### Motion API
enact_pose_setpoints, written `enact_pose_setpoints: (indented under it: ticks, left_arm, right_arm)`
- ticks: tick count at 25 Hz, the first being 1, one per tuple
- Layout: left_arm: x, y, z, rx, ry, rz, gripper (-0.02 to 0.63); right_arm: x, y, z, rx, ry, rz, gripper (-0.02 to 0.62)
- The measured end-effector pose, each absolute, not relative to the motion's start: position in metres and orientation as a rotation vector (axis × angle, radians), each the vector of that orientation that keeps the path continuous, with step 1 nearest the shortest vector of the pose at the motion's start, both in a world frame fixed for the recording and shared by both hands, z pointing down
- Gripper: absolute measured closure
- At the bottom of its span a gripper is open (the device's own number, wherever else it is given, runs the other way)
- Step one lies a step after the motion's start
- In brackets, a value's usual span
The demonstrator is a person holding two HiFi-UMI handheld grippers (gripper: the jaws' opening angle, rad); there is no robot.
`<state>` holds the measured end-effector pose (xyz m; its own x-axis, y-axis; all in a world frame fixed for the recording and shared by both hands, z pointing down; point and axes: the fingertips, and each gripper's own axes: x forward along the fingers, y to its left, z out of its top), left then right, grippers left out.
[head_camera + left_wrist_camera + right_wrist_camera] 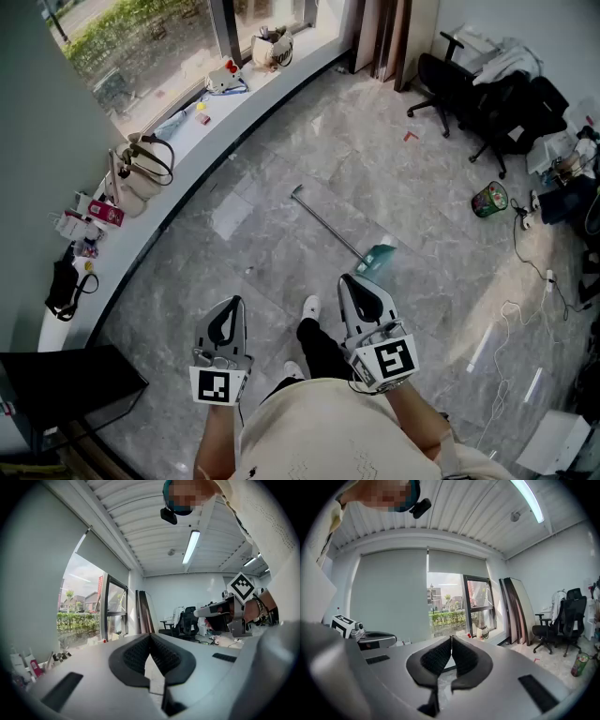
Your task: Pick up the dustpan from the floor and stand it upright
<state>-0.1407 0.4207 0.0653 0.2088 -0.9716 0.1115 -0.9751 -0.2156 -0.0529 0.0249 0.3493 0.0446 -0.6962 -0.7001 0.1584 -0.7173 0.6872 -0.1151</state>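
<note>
The dustpan (376, 257) lies flat on the grey tiled floor in the head view, teal pan toward me, its long metal handle (325, 220) running up-left. My right gripper (356, 282) hangs just short of the pan, above the floor, jaws shut and empty. My left gripper (228, 306) is held lower left, jaws closed on nothing. The left gripper view shows closed jaw tips (150, 635) pointing level into the room, with the right gripper (220, 609) at the side. In the right gripper view the shut tips (451, 639) face the window; the dustpan is out of view there.
A curved white window ledge (150, 202) with bags and small items runs along the left. Black office chairs (487, 98) stand at the back right, a green cup (489, 199) and cables (548, 281) lie right. The person's shoe (310, 307) is between the grippers. A dark box (66, 384) sits lower left.
</note>
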Motion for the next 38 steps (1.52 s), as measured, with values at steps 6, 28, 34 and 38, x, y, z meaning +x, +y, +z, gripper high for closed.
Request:
enact_pose_setpoints:
  ticks: [6, 28, 34, 38]
  left_arm:
    - [-0.163, 0.287, 0.046, 2.377, -2.055, 0.094, 0.595]
    - [-0.333, -0.105, 0.167, 2.516, -1.679, 0.1, 0.595]
    - [-0.333, -0.178, 0.256, 2.555, -1.518, 0.211, 0.595]
    - [-0.317, -0.216, 0.335, 2.562, -1.468, 0.266, 0.595]
  right_arm:
    - [-0.002, 0.222, 0.04, 1.105, -2.787, 0.198, 0.577]
    - [-0.225, -0.142, 0.212, 0.91, -2.461, 0.346, 0.577]
    - [-0.23, -0.224, 0.378, 0.831, -2.244, 0.39, 0.577]
    - [-0.211, -0.248, 0.517, 0.748, -2.12, 0.458, 0.577]
